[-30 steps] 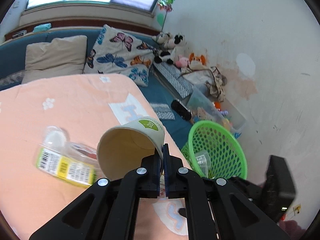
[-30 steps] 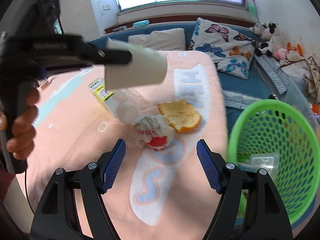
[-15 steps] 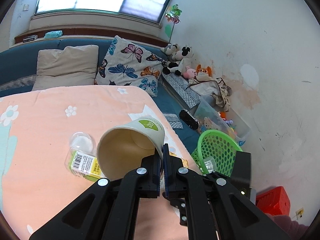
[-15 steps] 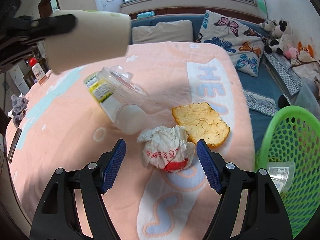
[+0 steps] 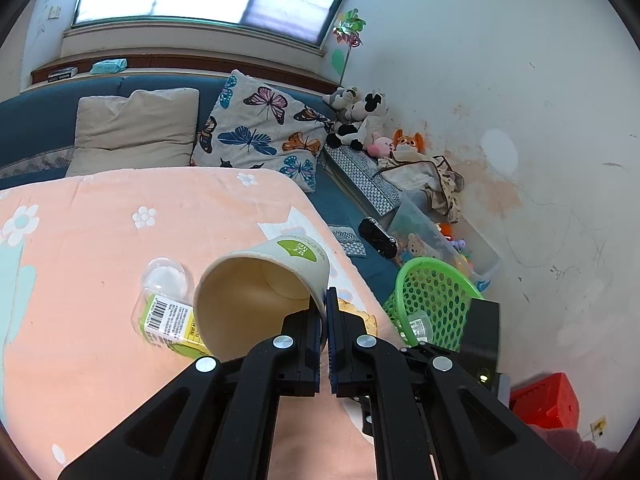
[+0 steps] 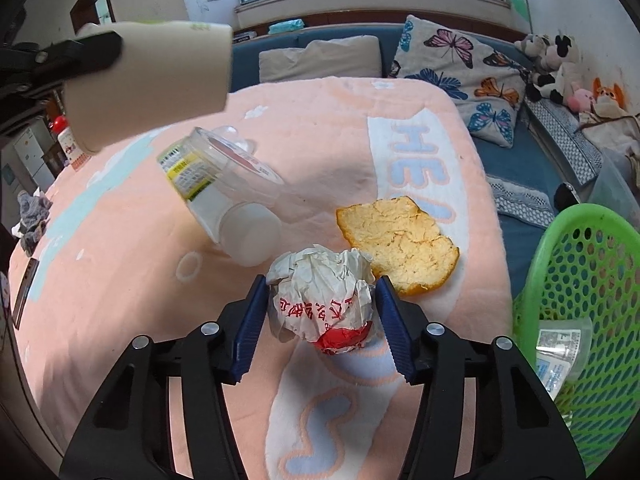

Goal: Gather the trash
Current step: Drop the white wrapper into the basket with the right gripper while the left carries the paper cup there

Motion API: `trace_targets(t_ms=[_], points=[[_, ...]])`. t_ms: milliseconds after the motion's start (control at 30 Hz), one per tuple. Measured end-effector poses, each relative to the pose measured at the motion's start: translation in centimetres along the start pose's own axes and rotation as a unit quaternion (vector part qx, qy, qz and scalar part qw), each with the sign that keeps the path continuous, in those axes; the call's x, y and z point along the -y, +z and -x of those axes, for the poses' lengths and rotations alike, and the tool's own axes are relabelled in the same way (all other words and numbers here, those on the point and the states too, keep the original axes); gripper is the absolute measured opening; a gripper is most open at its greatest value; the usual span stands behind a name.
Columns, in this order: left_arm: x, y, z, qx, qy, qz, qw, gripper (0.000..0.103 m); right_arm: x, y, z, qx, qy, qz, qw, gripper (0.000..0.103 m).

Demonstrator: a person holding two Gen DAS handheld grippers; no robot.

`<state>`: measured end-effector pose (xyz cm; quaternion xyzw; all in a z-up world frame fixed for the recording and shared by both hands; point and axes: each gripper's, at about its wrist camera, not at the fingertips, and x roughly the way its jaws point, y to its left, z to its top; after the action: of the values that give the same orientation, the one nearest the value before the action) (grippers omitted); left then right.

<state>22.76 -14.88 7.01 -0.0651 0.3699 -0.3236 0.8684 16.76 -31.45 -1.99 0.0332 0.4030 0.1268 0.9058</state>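
Note:
My left gripper [image 5: 323, 304] is shut on the rim of a white paper cup [image 5: 256, 292], held tipped above the pink blanket [image 5: 100, 240]; the same cup [image 6: 152, 76] shows at the upper left of the right wrist view. My right gripper [image 6: 322, 312] is low over the blanket, its jaws closing on a crumpled white-and-red wrapper [image 6: 320, 280], with both blue pads touching its sides. A clear plastic cup [image 6: 224, 192] with a yellow label lies on its side just behind. An orange peel [image 6: 396, 248] lies to the wrapper's right.
A green mesh basket [image 6: 560, 248] stands off the blanket's right edge with a small plastic cup inside. Pillows, soft toys and a clear storage box [image 5: 432, 232] line the blue seat and the wall. A red crate [image 5: 548, 400] sits on the floor.
The right gripper's jaws have narrowed from wide apart to touching the wrapper after moving in over it. The left gripper drew back and up with the paper cup, then stayed still.

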Motion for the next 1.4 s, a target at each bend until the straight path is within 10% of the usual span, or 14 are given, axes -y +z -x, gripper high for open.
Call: trace_targets(t_ms=[1400], points=[[14.8, -1.5, -12.7, -0.096, -0.087, -0.067, 0.9893, 0.003, 16.1, -7.6, 13.1, 0.036, -0.179, -0.137, 0.974, 0.062]])
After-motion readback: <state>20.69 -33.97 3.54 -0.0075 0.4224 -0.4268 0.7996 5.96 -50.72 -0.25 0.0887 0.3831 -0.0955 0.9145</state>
